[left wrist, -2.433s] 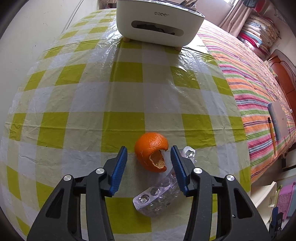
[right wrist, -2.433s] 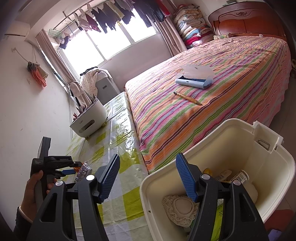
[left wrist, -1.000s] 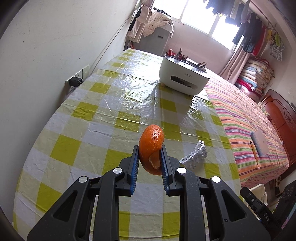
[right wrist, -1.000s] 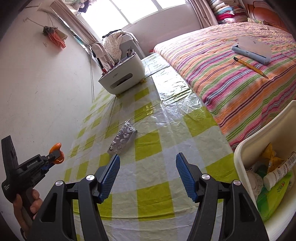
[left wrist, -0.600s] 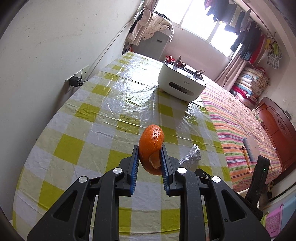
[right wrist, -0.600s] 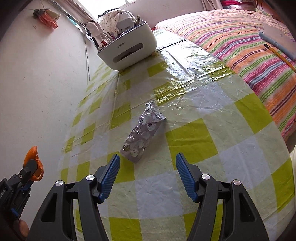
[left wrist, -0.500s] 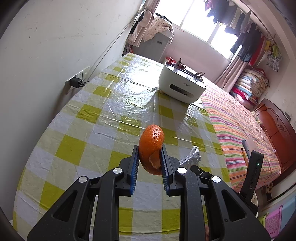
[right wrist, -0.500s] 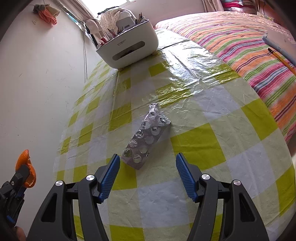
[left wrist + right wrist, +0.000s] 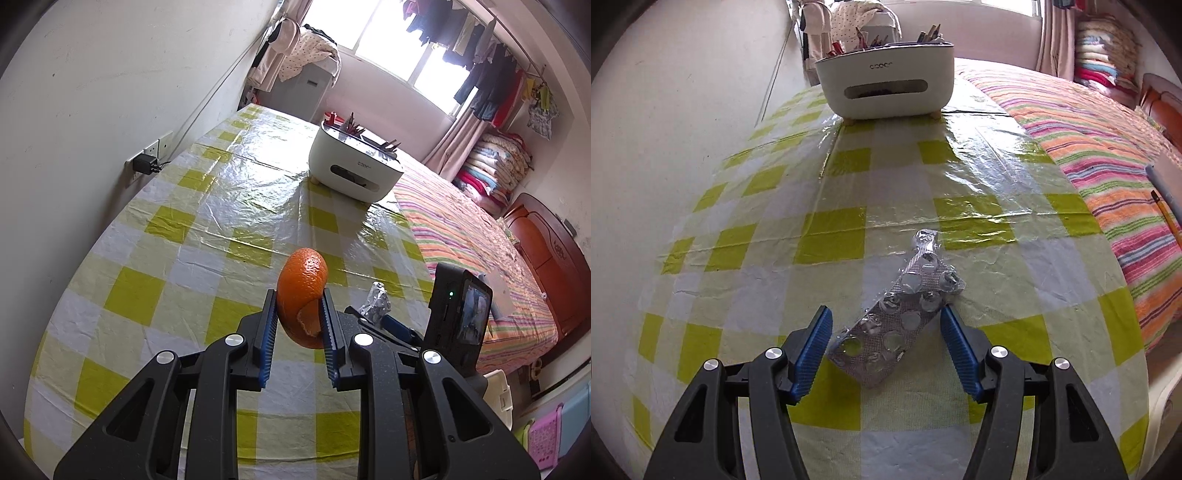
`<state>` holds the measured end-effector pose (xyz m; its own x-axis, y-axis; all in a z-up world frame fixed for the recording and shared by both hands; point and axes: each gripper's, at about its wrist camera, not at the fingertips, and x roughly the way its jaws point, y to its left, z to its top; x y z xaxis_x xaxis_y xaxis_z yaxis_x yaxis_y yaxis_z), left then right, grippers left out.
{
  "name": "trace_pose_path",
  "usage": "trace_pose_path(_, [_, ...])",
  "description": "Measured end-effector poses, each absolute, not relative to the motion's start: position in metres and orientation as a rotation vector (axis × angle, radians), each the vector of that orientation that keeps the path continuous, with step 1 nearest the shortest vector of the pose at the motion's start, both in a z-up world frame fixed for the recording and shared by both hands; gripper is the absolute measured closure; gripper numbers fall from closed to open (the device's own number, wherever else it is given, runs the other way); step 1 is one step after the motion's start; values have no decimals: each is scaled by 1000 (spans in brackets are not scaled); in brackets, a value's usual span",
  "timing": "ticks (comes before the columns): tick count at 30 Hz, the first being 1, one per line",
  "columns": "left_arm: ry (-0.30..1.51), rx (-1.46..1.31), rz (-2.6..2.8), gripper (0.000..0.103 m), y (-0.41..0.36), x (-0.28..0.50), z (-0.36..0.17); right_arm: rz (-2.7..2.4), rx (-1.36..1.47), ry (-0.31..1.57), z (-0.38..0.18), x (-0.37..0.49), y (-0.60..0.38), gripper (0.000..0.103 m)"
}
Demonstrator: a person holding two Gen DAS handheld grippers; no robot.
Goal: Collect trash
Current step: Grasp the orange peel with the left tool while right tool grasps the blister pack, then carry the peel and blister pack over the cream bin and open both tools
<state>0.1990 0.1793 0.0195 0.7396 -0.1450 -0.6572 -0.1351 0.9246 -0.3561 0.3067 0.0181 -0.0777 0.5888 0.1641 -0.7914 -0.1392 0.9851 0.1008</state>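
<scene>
- Your left gripper [image 9: 297,317] is clamped on the peel [image 9: 302,295], one blue pad on each side, the torn curl of rind facing the camera.
- Peel is held up off the table [image 9: 207,206]; most of it stands above the fingertips.
- Table wears a yellow-and-white check cloth under clear plastic; a wall runs along its left side, with a charger [image 9: 144,165] plugged into a socket there.
- White organizer [image 9: 354,166] stands at the far end of the table, pencils and pens sticking up from its top.
- Just right of the left gripper, your right gripper [image 9: 391,326] shows from the side, its camera unit raised behind it; a crumpled foil end of the blister pack [image 9: 376,302] pokes up beyond it.
- From the right wrist: your right gripper [image 9: 886,343] is spread wide, pads not touching anything.
- Blister pack [image 9: 905,314] lies flat on the cloth, slanting from lower left to upper right; its near half sits between the two fingers, its far foil end reaches out past them.
- Organizer [image 9: 884,83] is straight ahead, well beyond the pack.
- Striped bed [image 9: 1108,155] runs along the table's right edge.
</scene>
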Motion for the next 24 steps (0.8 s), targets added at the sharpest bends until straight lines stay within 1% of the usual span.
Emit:
trace_pose_path(1, [741,-401,-6,81,179,199,20,181,-14,911,-78,303,21,62])
trace_pose_path(3, [737,-396,-7,81,177,198,22,211,-58,892,-79,295,19,65])
trace_pose_path(9, [739,-368,-17,81,163,197,22,278,-42,880,-75,272,-12,66])
trace_pose_path(16, [742,-320,-63,81,135,198,21,324,36,863,-63,240,-67,66])
trace_pose_path(24, [762,-261,-103,81,102,201,14,350,154,848,-67,214,-111,66])
